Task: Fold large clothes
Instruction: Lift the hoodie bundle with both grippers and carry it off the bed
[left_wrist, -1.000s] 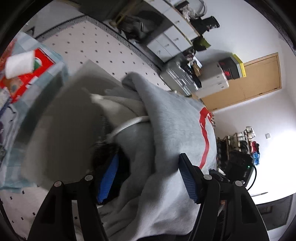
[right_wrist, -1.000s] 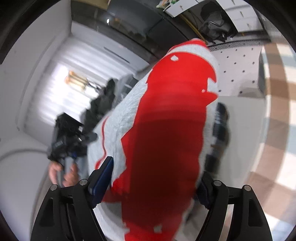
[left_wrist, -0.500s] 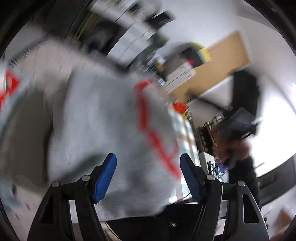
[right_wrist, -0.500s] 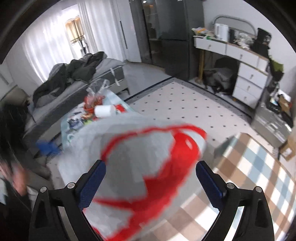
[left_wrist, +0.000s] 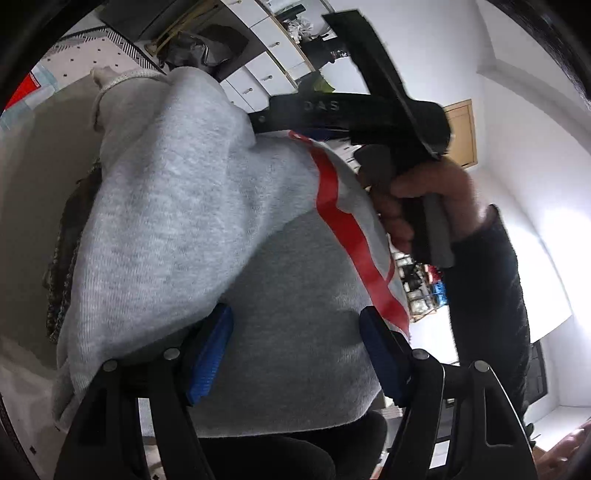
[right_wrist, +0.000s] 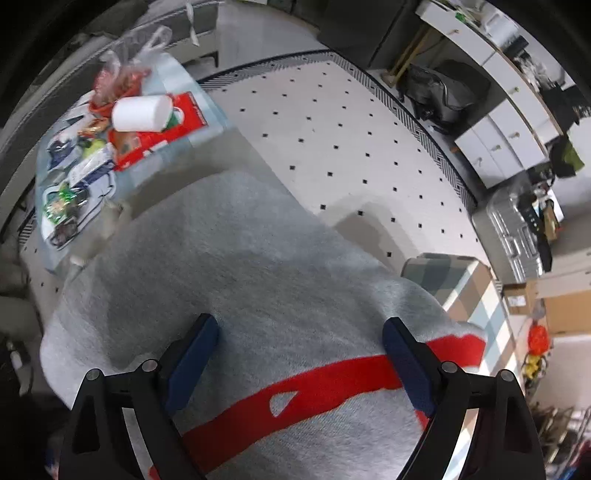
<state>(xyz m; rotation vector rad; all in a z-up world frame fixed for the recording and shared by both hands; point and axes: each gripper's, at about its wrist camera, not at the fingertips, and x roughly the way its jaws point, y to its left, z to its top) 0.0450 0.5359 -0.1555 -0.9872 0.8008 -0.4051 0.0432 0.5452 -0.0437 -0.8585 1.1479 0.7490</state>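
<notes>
A grey sweatshirt (left_wrist: 177, 206) with a red stripe (left_wrist: 343, 225) is bunched into a thick bundle. My left gripper (left_wrist: 295, 350) is shut on it: the fabric fills the whole gap between the blue pads and a fold laps over the left pad. In the left wrist view, a hand (left_wrist: 432, 192) in a dark sleeve holds the other gripper's black body just above the bundle. My right gripper (right_wrist: 299, 363) points steeply down at the sweatshirt (right_wrist: 240, 266). Its jaws are wide and closing, with both pads hovering over the cloth near the red stripe (right_wrist: 314, 387), not pressing it.
A low table holds a white paper roll (right_wrist: 140, 112), red packets and snack bags at the upper left. A white rug with black dots (right_wrist: 351, 140) covers the floor. White drawers (right_wrist: 498, 140), a silver suitcase (right_wrist: 517, 225) and a checked cloth (right_wrist: 476, 295) are on the right.
The left gripper has sunk with the bundle still between its pads. The right gripper swung from close against the red print to looking down on the grey side, and its hand now shows in the left view.
</notes>
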